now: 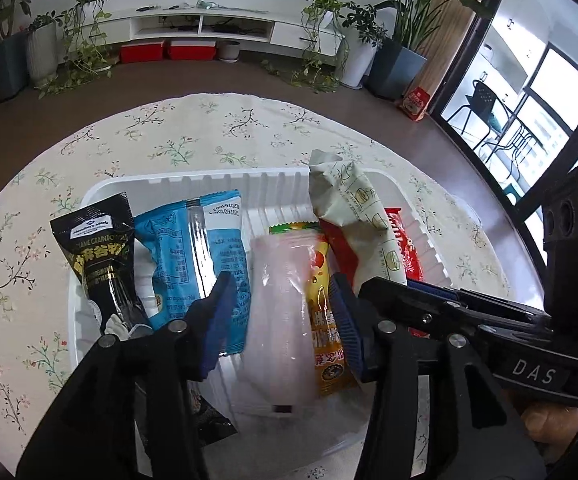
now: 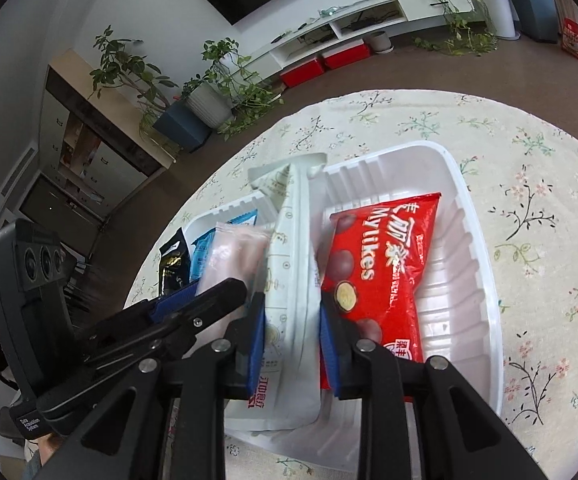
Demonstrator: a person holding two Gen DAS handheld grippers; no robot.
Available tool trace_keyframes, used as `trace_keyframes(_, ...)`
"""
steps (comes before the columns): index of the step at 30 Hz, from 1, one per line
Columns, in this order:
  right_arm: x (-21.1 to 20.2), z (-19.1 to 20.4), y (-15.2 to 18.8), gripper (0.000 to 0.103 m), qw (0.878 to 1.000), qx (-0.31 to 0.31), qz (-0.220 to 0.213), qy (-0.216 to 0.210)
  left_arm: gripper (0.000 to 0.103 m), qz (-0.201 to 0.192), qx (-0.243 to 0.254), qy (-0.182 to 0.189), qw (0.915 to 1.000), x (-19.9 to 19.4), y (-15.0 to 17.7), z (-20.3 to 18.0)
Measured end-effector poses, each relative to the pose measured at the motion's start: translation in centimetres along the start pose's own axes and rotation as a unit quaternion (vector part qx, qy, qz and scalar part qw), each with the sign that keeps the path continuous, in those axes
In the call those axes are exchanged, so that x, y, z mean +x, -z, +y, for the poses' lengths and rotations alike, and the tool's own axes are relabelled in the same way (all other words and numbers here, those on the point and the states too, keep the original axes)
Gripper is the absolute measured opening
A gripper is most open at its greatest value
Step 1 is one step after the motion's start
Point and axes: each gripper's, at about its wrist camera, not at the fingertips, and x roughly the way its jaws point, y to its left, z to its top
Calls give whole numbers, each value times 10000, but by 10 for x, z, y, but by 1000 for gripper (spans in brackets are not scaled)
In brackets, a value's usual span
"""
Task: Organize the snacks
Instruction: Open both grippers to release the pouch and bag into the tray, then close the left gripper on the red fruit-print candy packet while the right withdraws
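Floral cloth [image 2: 529, 160]; ribbed white tray [image 2: 473, 240]; right gripper [image 2: 292, 320] pinches glossy white pouch [image 2: 293, 264].

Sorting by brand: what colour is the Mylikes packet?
Red with white lettering, on the Mylikes packet; clearest in the right wrist view.

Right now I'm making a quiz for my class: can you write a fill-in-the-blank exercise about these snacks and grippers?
1. The snacks lie in a white ____ on the flowered tablecloth.
2. The right gripper is shut on the ____ packet.
3. The chocolate bag beside it is ____ in colour.
4. The left gripper straddles the ____ packet.

Missing words: tray; white; red; pink
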Motion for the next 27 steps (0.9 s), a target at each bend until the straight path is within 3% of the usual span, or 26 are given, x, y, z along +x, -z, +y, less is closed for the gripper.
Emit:
trace_keyframes(9,-5,-4,1,31,10000,39,-70,-20,50,-12,-44,-23,10000,0,0,1)
trace_keyframes(15,-13,-8,-1,48,9997,67,-208,-110,61,-164,-118,-81,9998,-18,3,8)
trace_keyframes(17,-18,-10,-3,52,9993,149,-291,-196,75,-205,-125,-48,9997,-26,2,10)
trace_keyframes(20,-30,-16,-5,67,9972,390,-459,-436,80,-293,-82,-61,9995,-42,4,9)
trace_keyframes(21,-34,-17,-6,68,9965,439,-511,-503,81,-324,-79,-68,9994,-48,6,9)
trace_keyframes(23,-43,-22,-7,73,9938,571,-612,-730,93,-388,-46,-94,9992,-64,11,11)
trace_keyframes(27,-60,-27,-7,82,9875,770,-815,-1108,95,-497,29,-242,9985,-103,30,11)
